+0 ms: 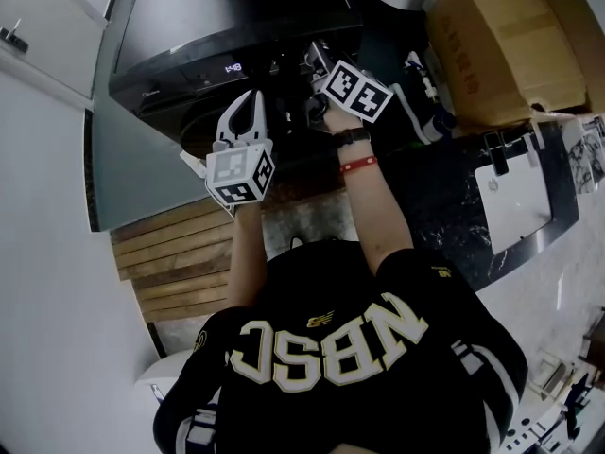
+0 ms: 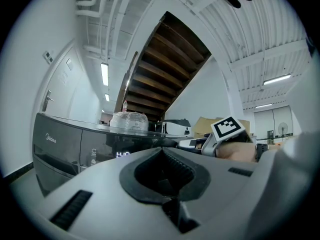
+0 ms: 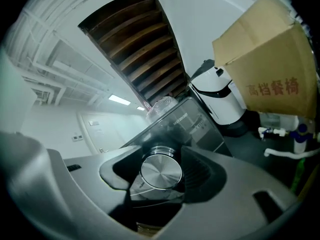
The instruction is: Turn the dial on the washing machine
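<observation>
A dark front-loading washing machine point(image 1: 217, 17) fills the top of the head view, its lit display point(image 1: 233, 67) on the control panel. My right gripper point(image 1: 314, 60) reaches onto that panel. In the right gripper view, a round brushed-silver dial point(image 3: 161, 171) sits between the two dark pads point(image 3: 197, 171), which close on its sides. My left gripper point(image 1: 250, 97) hovers in front of the panel, left of the right one, fingers together and holding nothing. Its view shows the washing machine point(image 2: 65, 144) and the right gripper's marker cube point(image 2: 227, 129).
A large cardboard box point(image 1: 501, 45) stands right of the machine, with a white appliance point(image 3: 220, 99) beside it. A black stone counter point(image 1: 444, 216) with a white sheet is at the right. Wooden steps point(image 1: 170, 253) lie lower left. A plastic-wrapped bundle point(image 2: 129, 120) sits on the machine's top.
</observation>
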### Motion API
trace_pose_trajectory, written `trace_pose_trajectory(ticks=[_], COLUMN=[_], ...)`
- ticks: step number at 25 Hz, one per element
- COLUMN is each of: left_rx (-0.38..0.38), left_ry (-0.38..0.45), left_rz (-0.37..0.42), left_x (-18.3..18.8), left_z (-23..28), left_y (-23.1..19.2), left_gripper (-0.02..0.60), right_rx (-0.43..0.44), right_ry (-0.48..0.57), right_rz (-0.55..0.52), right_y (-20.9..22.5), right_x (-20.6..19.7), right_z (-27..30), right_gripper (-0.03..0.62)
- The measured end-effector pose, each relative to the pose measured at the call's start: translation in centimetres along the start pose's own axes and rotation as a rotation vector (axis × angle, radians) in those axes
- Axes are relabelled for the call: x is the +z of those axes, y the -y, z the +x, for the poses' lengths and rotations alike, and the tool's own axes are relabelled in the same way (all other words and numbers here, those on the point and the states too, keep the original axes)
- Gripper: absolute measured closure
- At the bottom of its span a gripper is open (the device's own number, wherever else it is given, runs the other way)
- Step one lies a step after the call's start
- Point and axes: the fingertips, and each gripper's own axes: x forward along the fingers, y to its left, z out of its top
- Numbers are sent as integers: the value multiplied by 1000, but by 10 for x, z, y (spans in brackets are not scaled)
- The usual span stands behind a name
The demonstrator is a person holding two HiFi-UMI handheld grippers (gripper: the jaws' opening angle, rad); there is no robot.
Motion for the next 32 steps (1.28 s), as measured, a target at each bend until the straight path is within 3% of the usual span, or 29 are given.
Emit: trace_pose_trajectory(ticks=[3, 8, 25, 29, 32], left_rx=[0, -5, -31, -30, -32], left_ry=[-1, -6, -14, -14, -13], left_rz=[-1, 1, 7, 6, 4], left_x=[0, -1, -2, -1, -1], left_z=[0, 0, 4, 4, 4], left_y=[0, 1, 7, 5, 5], left_gripper=[566, 566, 566, 566, 566], right_rx=[9, 48, 72, 79, 86], right_ry=[13, 62, 49, 58, 67], right_rz=[73, 486, 505, 567, 728], right_y=[3, 20, 19, 23, 28], right_x=[0, -4, -4, -5, -9], right_z=[0, -1, -1, 0, 0], right_gripper=[345, 345, 345, 347, 350])
